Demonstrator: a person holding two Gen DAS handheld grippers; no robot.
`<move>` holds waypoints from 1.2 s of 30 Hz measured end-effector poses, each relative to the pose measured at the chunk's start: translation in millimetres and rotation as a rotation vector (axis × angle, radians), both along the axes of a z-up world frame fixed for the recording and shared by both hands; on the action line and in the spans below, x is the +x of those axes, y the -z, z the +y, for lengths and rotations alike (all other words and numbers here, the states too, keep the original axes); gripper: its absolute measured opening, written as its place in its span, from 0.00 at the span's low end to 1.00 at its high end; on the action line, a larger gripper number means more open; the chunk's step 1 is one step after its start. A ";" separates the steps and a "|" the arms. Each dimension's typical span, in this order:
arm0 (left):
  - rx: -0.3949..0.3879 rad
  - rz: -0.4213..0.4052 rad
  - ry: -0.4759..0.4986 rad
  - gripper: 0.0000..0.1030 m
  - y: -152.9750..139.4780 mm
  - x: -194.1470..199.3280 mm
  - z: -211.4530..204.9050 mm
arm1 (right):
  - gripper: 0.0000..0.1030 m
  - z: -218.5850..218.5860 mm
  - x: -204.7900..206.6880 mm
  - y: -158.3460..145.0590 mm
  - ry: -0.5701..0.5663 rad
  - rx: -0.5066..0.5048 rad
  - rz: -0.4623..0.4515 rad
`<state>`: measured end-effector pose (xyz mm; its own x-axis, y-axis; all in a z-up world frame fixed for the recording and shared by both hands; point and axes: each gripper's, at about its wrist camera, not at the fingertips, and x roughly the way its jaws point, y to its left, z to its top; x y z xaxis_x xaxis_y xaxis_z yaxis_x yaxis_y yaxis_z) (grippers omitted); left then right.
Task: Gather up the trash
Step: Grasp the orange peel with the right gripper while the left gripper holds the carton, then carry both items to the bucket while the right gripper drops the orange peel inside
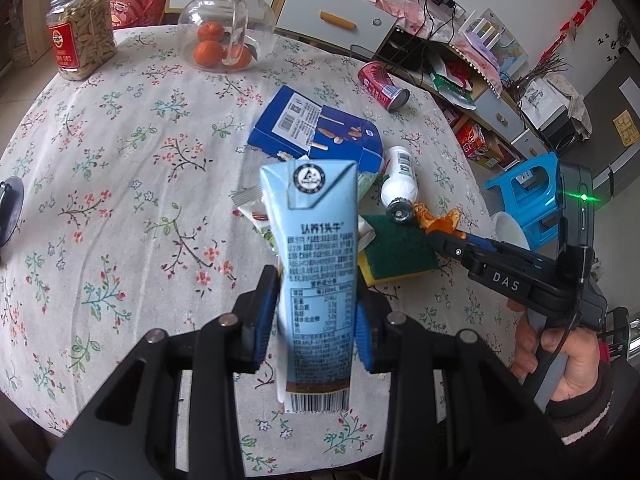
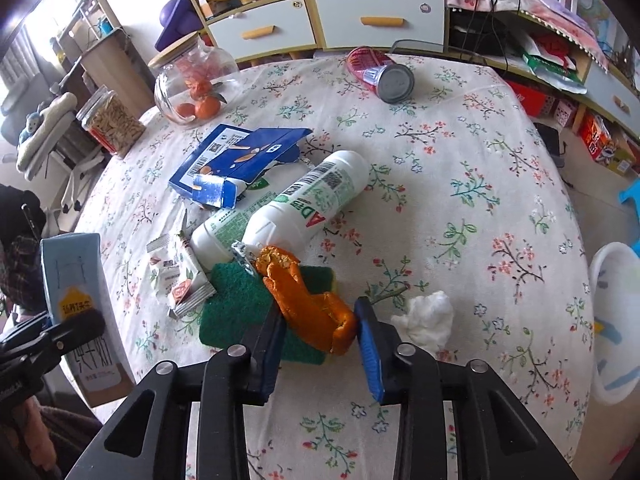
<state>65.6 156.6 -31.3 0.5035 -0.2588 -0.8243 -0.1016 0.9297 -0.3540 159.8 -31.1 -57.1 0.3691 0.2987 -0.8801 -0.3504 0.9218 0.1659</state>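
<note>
1. The left tool point(image 1: 318, 316) is clamped on a light blue milk carton point(image 1: 316, 280), held upright above the bench point(image 1: 120, 160).
2. The right tool point(image 2: 320, 344) stands partly open, its fingers either side of an orange peel point(image 2: 308, 304) lying on a green sponge point(image 2: 240, 304); whether they grip it, I cannot tell.
3. The carton is creased; the peel is curled.
4. Farther off lie a white bottle point(image 2: 304, 208), a blue box point(image 2: 240, 160) and a red can point(image 2: 380, 72) on the floral cloth.

Floral-clothed table point(image 2: 460, 200) under strewn trash point(image 2: 304, 204)
</note>
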 end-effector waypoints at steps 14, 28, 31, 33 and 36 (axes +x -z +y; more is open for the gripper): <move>0.008 -0.014 0.050 0.35 -4.4 15.7 -35.6 | 0.32 -71.8 0.0 -23.6 0.116 0.062 -0.026; 0.002 -0.028 0.151 0.35 -7.8 40.9 -100.3 | 0.32 -222.0 -1.7 -43.1 0.392 0.092 -0.049; 0.000 -0.033 0.180 0.35 -9.3 47.7 -119.9 | 0.32 -251.8 -2.5 -41.4 0.446 0.086 -0.045; 0.000 -0.037 0.194 0.35 -10.4 51.5 -131.7 | 0.32 -267.9 -3.1 -39.7 0.477 0.080 -0.040; -0.003 -0.042 0.219 0.36 -11.4 57.4 -151.7 | 0.33 -290.7 -1.7 -35.4 0.518 0.074 -0.032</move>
<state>123.0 4.8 -20.0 0.4694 -0.3682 -0.8026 0.1174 0.9269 -0.3566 158.1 -321.9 -21.6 0.5110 0.1307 -0.8496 0.1421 0.9619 0.2335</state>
